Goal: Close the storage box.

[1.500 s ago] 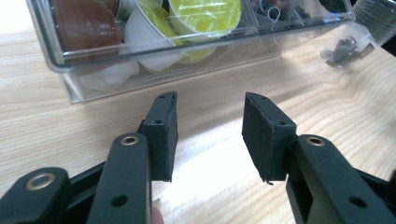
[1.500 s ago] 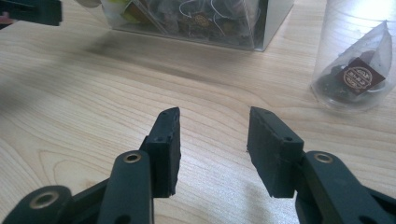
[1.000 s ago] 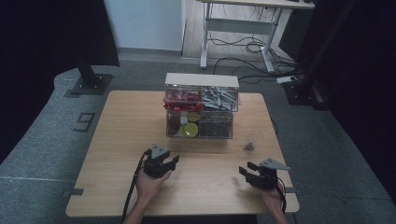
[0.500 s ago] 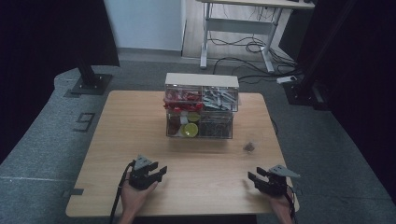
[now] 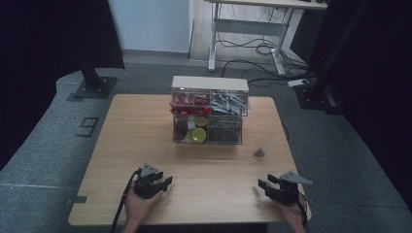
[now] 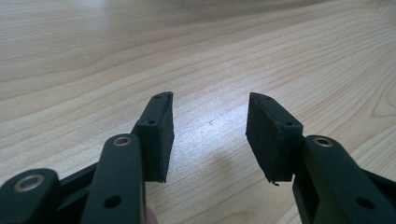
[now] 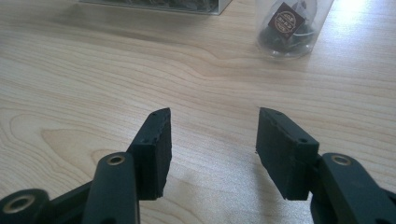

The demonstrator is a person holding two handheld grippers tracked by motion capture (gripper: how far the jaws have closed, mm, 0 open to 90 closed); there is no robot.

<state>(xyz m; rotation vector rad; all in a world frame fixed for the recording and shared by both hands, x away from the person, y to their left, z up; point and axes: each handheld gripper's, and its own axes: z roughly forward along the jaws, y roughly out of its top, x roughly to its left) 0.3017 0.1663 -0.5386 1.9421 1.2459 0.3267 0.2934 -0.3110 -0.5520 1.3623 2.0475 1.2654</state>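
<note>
I'm parking left gripper [image 5: 167, 181] and right gripper [image 5: 262, 185] near table [image 5: 145, 131] edge, jaws wide, empty, clear of organizer [image 5: 209, 110]

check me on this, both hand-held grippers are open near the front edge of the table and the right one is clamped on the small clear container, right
Not quite. The right hand-held gripper is open and holds nothing: the right gripper view shows bare table between its jaws, with the small clear container standing apart, farther ahead. The rest holds: in the high view the left hand-held gripper also sits open near the front edge.
</note>
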